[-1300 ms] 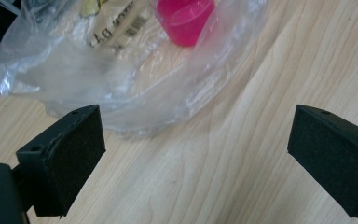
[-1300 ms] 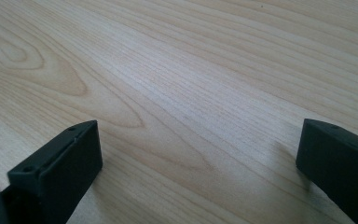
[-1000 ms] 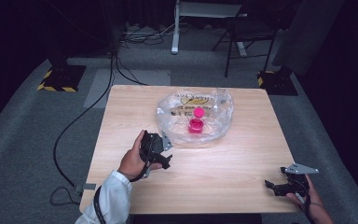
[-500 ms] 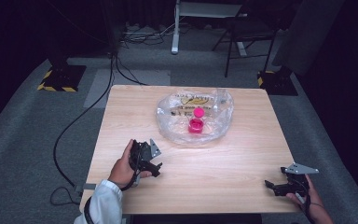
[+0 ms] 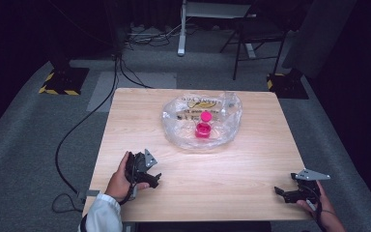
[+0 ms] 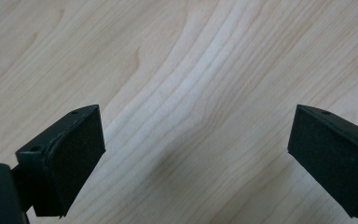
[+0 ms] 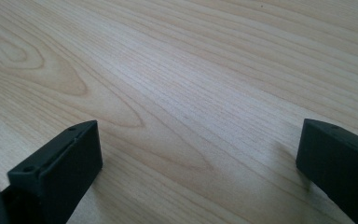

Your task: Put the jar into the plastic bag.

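High overview; both tool cameras close over table.

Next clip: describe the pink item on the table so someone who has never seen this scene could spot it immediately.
Start at the light wooden table and go to its far half, where a crumpled clear plastic bag with yellow print lies. Inside it stands a small pink container with a round pink lid. It is the only brightly coloured thing on the table; the two black grippers sit at the near edge, well apart from it.

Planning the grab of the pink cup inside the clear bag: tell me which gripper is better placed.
Probably left. The left gripper sits nearer the clear plastic bag holding the pink cup, jaws wide open over bare wood. The right gripper, also open, rests at the table's near right corner, farther away.
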The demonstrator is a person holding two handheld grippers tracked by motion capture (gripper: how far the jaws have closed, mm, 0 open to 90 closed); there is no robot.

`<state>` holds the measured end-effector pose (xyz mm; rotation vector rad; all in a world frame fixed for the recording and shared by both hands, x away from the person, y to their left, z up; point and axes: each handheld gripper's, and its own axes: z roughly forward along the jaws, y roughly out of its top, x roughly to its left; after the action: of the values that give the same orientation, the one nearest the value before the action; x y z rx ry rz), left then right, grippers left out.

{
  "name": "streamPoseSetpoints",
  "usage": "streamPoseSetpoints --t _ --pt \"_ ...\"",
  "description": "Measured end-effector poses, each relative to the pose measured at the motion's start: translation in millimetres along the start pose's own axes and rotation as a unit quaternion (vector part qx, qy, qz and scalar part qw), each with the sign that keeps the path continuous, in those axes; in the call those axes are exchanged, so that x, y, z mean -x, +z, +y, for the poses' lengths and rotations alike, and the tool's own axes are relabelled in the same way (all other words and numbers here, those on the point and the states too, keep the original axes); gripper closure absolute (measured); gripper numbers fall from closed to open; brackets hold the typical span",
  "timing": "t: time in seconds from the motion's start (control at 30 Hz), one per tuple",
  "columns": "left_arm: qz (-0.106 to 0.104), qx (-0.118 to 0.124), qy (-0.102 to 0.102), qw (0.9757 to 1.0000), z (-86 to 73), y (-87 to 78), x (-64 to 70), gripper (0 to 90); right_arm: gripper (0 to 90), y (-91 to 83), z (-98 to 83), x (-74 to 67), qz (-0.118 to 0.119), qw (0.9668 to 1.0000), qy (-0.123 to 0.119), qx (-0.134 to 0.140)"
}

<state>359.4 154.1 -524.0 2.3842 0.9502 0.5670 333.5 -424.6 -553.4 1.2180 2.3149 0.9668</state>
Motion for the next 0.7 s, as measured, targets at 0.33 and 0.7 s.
streamPoseSetpoints --t 0.33,0.7 --pt "-0.017 -0.002 -0.049 0.9986 -30.3 -3.8 -6.3 3.5 0.0 0.0 0.0 0.1 0.0 1.0 0.0 0.0" --pt "-0.036 0.017 -0.107 0.9934 -54.8 -9.6 -13.4 0.9 0.0 -0.1 -0.1 0.0 0.0 1.0 -0.001 0.0"
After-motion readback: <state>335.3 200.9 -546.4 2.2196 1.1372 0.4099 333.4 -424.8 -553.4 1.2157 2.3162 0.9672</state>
